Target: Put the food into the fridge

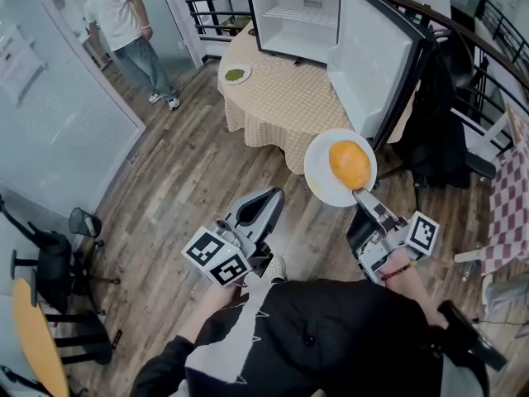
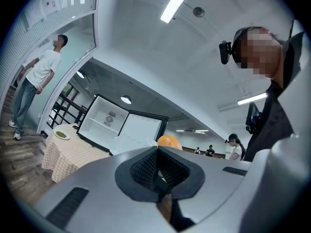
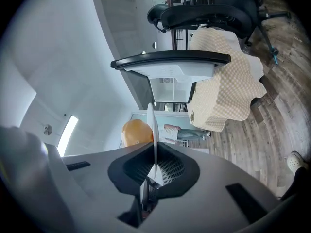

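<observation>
Two tools reach up from the lower middle of the head view, over a wood floor (image 1: 182, 180). At centre right, the right tool (image 1: 361, 193) pinches the near rim of a white plate (image 1: 319, 174). In the right gripper view the plate stands edge-on between the pads, jaws clamped on its thin edge. A round orange food (image 1: 350, 163) sits on the plate, toward its right side. Lower and to the left, the left tool (image 1: 266, 201) has its jaws pressed together with nothing between them.

The plate hangs in the air just right of a round desk (image 1: 281, 106) under a checked cloth, below the lower edge of the fridge door (image 1: 368, 56). At top centre the fridge (image 1: 293, 15) stands on the desk, its door swung wide toward the right and its inside white, with a shelf. A small plate (image 1: 235, 74) with something green lies near the desk's left edge. At the right, a black chair (image 1: 442, 131) stands beside the door. In the upper left, a person (image 1: 120, 23) stands on the floor.
</observation>
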Motion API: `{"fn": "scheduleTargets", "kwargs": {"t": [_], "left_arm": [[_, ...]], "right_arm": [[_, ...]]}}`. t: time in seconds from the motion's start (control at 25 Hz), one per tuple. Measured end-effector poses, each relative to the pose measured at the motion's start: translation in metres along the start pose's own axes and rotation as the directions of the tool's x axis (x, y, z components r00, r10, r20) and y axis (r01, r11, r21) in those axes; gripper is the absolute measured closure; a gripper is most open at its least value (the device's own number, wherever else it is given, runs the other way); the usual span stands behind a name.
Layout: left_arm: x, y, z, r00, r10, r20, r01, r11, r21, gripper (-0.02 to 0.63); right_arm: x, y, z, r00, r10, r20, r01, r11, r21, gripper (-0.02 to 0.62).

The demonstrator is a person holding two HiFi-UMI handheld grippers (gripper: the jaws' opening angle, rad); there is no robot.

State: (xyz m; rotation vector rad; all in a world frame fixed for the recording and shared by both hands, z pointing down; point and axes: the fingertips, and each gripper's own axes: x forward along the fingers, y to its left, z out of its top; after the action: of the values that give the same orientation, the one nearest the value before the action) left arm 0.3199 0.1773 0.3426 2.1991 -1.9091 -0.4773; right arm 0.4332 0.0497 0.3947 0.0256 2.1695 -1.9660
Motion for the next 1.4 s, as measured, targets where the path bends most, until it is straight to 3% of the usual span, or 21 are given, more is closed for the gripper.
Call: {"fn": "scheduleTargets", "kwargs": {"t": [0.72,0.84,1.04,1.4], "left_arm": [[0.018,0.174,0.068,0.997,-0.054,-0.055,0.057,0.997,0.051,0.594],[0.017,0.192,0.074,0.997,-0.045,-0.057,0.05,0.995,0.084,0.594],[0.022,0.213,0.073,0.997,-0.047,-0.056,0.047,0.999,0.011,0.594],[0.055,0.241,0.089,0.996,-0.078,-0.052,0.08,0.996,0.037,0.594]], "right_arm": [[0.173,-0.033,0.026,0.99,-0.031,0.138,0.035,0.999,-0.024,0.572],[0.19,-0.039,0.023,0.989,-0.042,0.144,0.046,0.999,-0.023,0.572],[0.206,-0.046,0.025,0.985,-0.07,0.157,0.073,0.997,-0.009,0.572],[0.236,-0.059,0.045,0.982,-0.093,0.165,0.097,0.995,-0.013,0.572]]}}
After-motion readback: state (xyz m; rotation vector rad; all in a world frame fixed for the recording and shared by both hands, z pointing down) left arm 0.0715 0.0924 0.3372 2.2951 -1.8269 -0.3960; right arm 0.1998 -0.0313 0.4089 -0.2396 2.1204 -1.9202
